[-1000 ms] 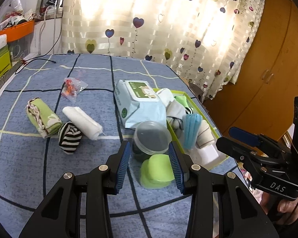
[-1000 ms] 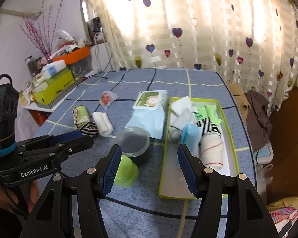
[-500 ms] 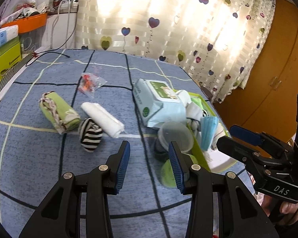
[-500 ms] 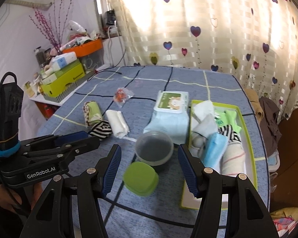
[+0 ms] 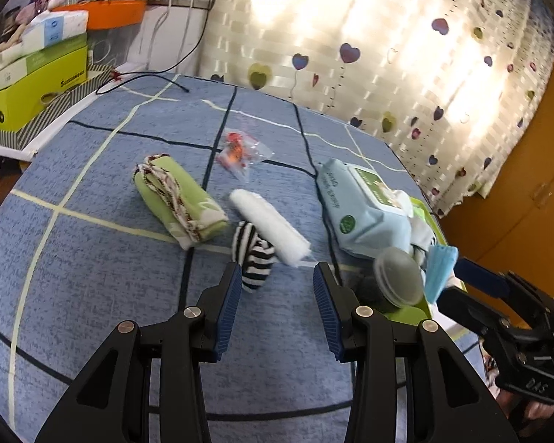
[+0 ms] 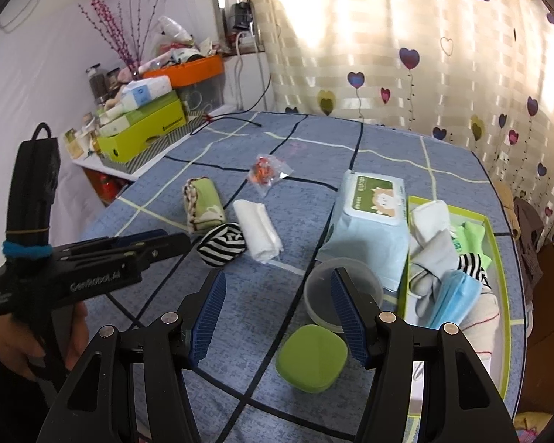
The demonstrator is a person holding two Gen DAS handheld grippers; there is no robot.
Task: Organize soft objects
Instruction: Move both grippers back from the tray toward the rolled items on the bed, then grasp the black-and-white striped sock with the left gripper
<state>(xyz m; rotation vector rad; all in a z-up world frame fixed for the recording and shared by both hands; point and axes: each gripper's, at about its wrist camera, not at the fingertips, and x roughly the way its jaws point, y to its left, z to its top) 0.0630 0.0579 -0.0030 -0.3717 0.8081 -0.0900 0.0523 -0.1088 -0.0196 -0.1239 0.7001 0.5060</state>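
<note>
On the blue checked table lie a black-and-white striped sock ball (image 5: pixel 254 256) (image 6: pixel 222 243), a white rolled cloth (image 5: pixel 269 227) (image 6: pixel 257 234) and a green rolled cloth (image 5: pixel 179 199) (image 6: pixel 203 205). A green tray (image 6: pixel 496 243) on the right holds several socks, cloths and a blue face mask (image 6: pixel 452 297) (image 5: pixel 438 271). My left gripper (image 5: pixel 276 308) is open and empty, just short of the striped sock ball. My right gripper (image 6: pixel 279 315) is open and empty above the table, near the clear container.
A wet-wipes pack (image 6: pixel 369 214) (image 5: pixel 354 203), a clear round container (image 6: pixel 341 291) (image 5: pixel 399 277), a green square lid (image 6: pixel 312 358) and a small plastic bag with orange bits (image 6: pixel 266 175) (image 5: pixel 240 153) lie on the table. Boxes (image 5: pixel 29 85) stand on a shelf at the left.
My left gripper has swung left, from over the clear container and green lid toward the striped sock ball. The right gripper has also shifted left. Both stayed open.
</note>
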